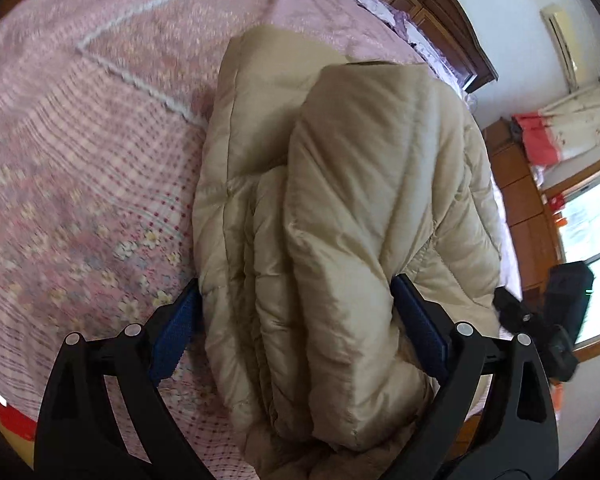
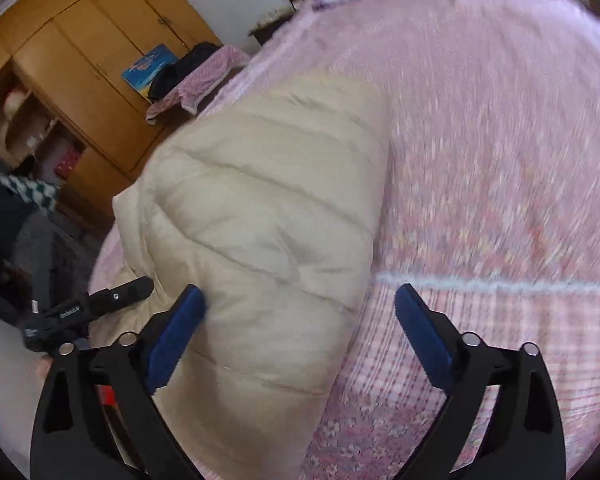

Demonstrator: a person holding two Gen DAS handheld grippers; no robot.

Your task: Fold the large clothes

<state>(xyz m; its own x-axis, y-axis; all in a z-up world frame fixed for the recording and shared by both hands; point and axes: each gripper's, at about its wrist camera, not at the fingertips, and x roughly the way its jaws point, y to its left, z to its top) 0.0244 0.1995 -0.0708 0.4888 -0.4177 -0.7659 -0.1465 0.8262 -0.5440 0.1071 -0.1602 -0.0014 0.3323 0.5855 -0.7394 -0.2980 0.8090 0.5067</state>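
A beige quilted puffer coat (image 1: 340, 184) lies bundled on the pink floral bedspread (image 1: 80, 160). My left gripper (image 1: 296, 320) stands wide open, its blue pads on either side of a thick fold at the coat's near end; whether the pads press it I cannot tell. In the right wrist view the coat (image 2: 260, 208) lies left of centre. My right gripper (image 2: 300, 320) is wide open over the coat's right edge and holds nothing. The left gripper's black body (image 2: 88, 308) shows at the coat's left side.
A wooden headboard (image 1: 440, 20) and pillows lie at the far end of the bed. A wooden wardrobe (image 2: 80, 60) stands to the left, a folded pink cloth (image 2: 204, 76) and dark clothes beside it. A window and red curtain (image 1: 540, 140) are to the right.
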